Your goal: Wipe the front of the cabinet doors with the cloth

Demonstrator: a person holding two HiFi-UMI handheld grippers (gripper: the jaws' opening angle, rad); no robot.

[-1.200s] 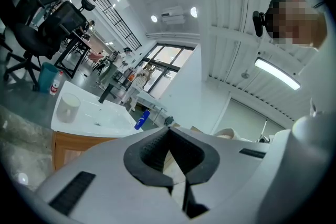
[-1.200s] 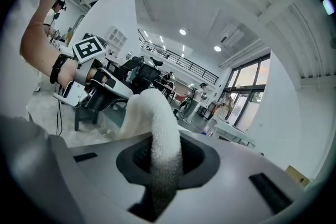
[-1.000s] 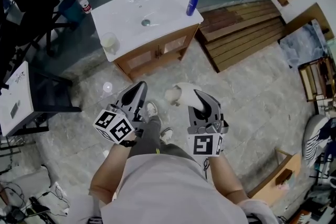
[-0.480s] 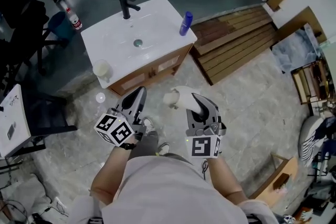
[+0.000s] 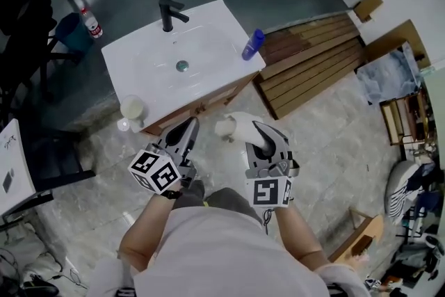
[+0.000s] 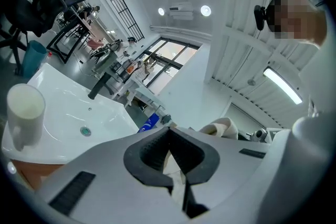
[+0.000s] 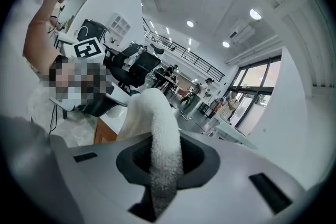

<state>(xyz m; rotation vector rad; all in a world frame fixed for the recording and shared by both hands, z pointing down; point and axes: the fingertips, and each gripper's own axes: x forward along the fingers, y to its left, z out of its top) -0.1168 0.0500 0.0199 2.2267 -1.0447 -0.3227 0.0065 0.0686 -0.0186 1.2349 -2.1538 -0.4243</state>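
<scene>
Head view: a person stands facing the cabinet doors [image 5: 208,102] below a white basin [image 5: 149,62]. The cloth [image 5: 233,126] juts just ahead of the right gripper [image 5: 259,130] fingers, short of the doors.

Left gripper view: the left gripper [image 6: 168,131] fingers are pressed together, holding nothing.

Right gripper view: the fingers clamp the cloth [image 7: 157,128].

Wiping looks not yet begun, with both doors left to do.

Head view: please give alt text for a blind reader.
The right gripper clamps a white cloth near a wooden cabinet under a white sink, seen from above. The left gripper is shut, empty. A bottle and a cup are on the sink.
</scene>
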